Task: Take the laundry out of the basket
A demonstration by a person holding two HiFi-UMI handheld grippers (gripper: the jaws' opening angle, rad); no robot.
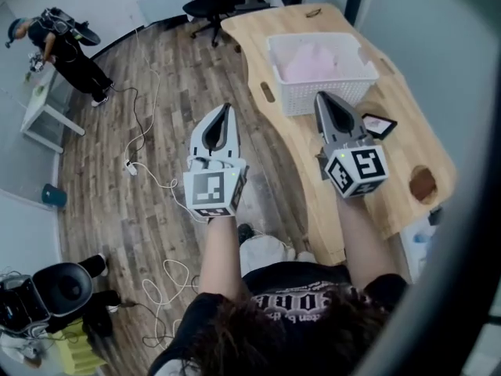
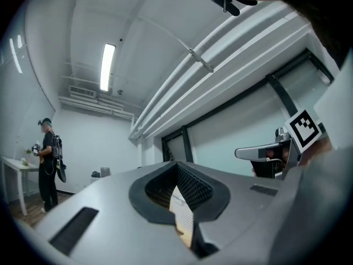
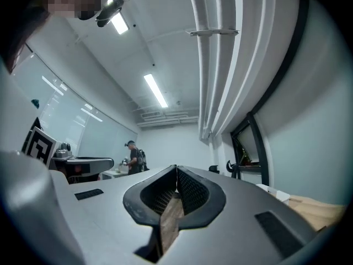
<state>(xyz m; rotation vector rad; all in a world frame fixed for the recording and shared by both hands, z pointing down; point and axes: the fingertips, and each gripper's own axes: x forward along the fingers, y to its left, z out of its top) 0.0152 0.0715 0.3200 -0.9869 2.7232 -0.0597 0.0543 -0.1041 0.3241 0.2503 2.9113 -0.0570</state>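
Note:
A white plastic laundry basket (image 1: 354,79) stands on the light wooden table (image 1: 399,171), with pink laundry (image 1: 313,59) inside it. My right gripper (image 1: 320,96) is raised just in front of the basket's near wall, jaws shut and empty. Over the floor left of the table, my left gripper (image 1: 226,108) is also shut with nothing in it. Both gripper views look up at the ceiling and walls. There the left gripper (image 2: 177,163) and the right gripper (image 3: 176,167) show their tips meeting. The basket is in neither gripper view.
A small black card-like object (image 1: 378,124) lies on the table by my right gripper. A dark round patch (image 1: 423,182) marks the table's near right. Office chairs (image 1: 215,2) stand behind the table. A person (image 1: 66,49) stands by a white side table far left. Cables (image 1: 149,171) cross the wooden floor.

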